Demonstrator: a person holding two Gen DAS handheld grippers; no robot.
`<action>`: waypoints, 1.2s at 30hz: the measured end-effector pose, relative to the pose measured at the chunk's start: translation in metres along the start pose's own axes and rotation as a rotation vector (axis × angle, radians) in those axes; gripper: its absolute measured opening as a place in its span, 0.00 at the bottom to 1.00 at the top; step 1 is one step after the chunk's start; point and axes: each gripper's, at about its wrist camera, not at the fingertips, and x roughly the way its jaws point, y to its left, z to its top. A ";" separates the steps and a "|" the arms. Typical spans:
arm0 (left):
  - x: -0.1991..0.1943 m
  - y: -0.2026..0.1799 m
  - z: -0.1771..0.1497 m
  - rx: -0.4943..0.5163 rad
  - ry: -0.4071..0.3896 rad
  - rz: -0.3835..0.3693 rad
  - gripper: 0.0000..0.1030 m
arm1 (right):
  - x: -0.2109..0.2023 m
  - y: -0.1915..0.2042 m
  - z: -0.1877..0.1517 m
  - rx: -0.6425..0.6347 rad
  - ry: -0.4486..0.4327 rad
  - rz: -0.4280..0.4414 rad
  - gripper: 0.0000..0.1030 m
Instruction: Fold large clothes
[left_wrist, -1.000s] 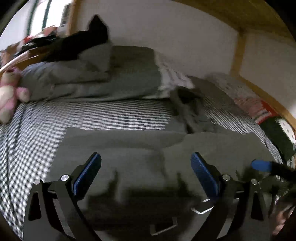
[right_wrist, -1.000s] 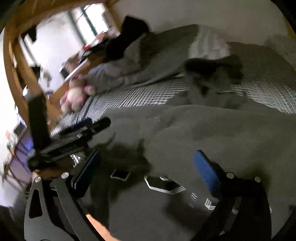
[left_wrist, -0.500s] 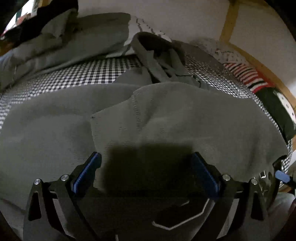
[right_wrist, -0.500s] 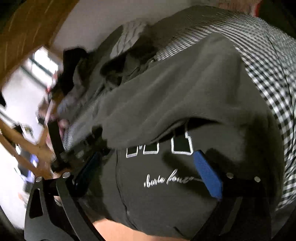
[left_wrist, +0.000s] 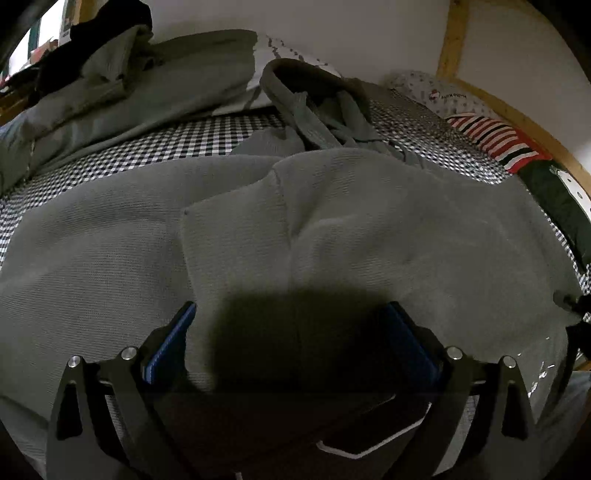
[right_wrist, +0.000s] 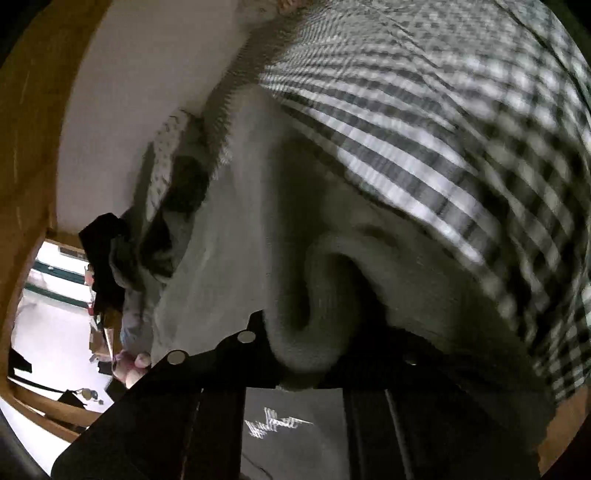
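Note:
A large grey hoodie (left_wrist: 369, 221) lies spread on the checked bedsheet (left_wrist: 184, 144), its hood (left_wrist: 306, 96) bunched at the far end. A lighter layer is folded over a darker part with white print (left_wrist: 354, 450). My left gripper (left_wrist: 290, 314) hovers low over the near edge, jaws open, blue pads wide on either side of the cloth without pressing it. My right gripper (right_wrist: 310, 354) is shut on a thick rolled fold of the hoodie (right_wrist: 258, 221) at its side edge. Its dark body shows at the right edge (left_wrist: 580, 314) of the left wrist view.
A folded grey duvet (left_wrist: 147, 85) and dark clothes are piled at the head of the bed. A red striped cloth (left_wrist: 495, 136) and a dark green cushion (left_wrist: 561, 199) lie along the wooden frame (left_wrist: 454, 40). A pink plush toy (right_wrist: 129, 365) sits far off.
My left gripper came down and closer over the hoodie, then held still. My right gripper rolled, dropped to the hoodie's side edge and went from wide open to shut on a fold.

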 end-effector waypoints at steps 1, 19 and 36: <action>0.000 0.001 -0.001 0.000 -0.003 -0.003 0.94 | 0.001 0.005 0.000 -0.034 -0.002 -0.018 0.06; -0.005 0.008 -0.005 -0.002 -0.014 0.046 0.94 | 0.013 0.108 0.008 -0.748 -0.146 -0.576 0.75; -0.011 0.004 0.006 0.012 0.013 0.071 0.94 | 0.013 0.103 0.022 -0.734 -0.100 -0.474 0.79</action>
